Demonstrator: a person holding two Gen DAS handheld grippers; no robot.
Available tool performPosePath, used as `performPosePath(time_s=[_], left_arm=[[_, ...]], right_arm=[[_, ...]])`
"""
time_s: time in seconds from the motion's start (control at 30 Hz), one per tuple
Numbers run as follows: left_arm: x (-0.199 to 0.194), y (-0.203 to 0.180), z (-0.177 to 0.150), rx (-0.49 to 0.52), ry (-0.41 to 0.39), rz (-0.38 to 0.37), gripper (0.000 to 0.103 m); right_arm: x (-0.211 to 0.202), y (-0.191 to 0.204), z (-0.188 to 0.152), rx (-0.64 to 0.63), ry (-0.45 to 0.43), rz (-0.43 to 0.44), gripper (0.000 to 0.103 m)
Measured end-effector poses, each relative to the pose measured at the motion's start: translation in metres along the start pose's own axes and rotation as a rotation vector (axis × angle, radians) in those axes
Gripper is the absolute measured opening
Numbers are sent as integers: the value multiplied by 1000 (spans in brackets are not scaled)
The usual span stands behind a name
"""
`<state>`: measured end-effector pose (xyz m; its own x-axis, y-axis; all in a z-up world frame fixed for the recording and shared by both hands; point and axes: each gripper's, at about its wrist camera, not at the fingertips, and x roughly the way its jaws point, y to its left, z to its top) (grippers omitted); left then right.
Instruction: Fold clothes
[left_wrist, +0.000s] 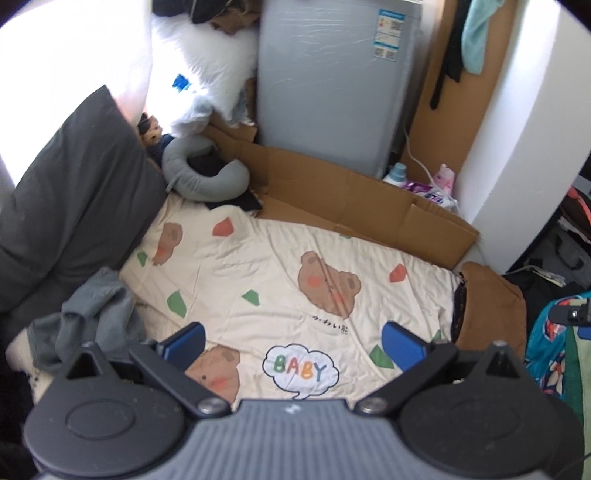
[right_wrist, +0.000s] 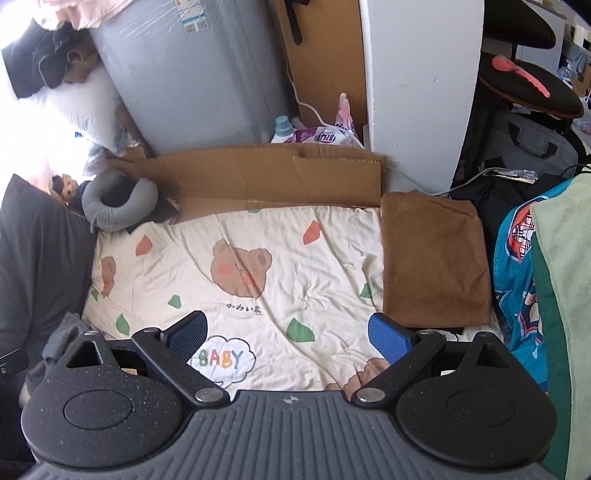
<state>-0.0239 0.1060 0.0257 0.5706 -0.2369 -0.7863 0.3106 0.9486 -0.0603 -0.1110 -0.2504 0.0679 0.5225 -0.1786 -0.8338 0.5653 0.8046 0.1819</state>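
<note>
A crumpled grey garment (left_wrist: 96, 317) lies at the left edge of the cream bear-print sheet (left_wrist: 266, 273), partly behind my left gripper's arm; a corner of the grey garment (right_wrist: 64, 334) shows in the right wrist view. A folded brown cloth (right_wrist: 434, 258) rests flat at the right end of the sheet (right_wrist: 258, 295), seen edge-on as the brown cloth (left_wrist: 491, 306) from the left. My left gripper (left_wrist: 293, 341) hovers open over the sheet, holding nothing. My right gripper (right_wrist: 288, 332) is open too, above the "BABY" print, empty.
A dark grey pillow (left_wrist: 74, 203) and a grey neck pillow (left_wrist: 203, 173) sit at the left. Flattened cardboard (right_wrist: 258, 177) and a grey appliance (left_wrist: 332, 81) line the far side. Colourful clothes (right_wrist: 535, 277) pile at the right.
</note>
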Motion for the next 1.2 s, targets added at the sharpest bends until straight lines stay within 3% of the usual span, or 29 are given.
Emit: performPosePath(time_s=[0.3,0.57,0.7,1.2], left_arm=[[5,0,-23,-31,-4,66,103],[16,-4,-38,-49,22,102,103],[20,-12,-41,-41,36,110,103],[46,-33,-50,-4,107,102,102]], right_arm=[[17,22,-18,-57,18,17,97],[33,39,-30,-126,32,-31,97],[35,46,-34,-140,48,-12,102],[47,55,-55,-209,86,-14,102]])
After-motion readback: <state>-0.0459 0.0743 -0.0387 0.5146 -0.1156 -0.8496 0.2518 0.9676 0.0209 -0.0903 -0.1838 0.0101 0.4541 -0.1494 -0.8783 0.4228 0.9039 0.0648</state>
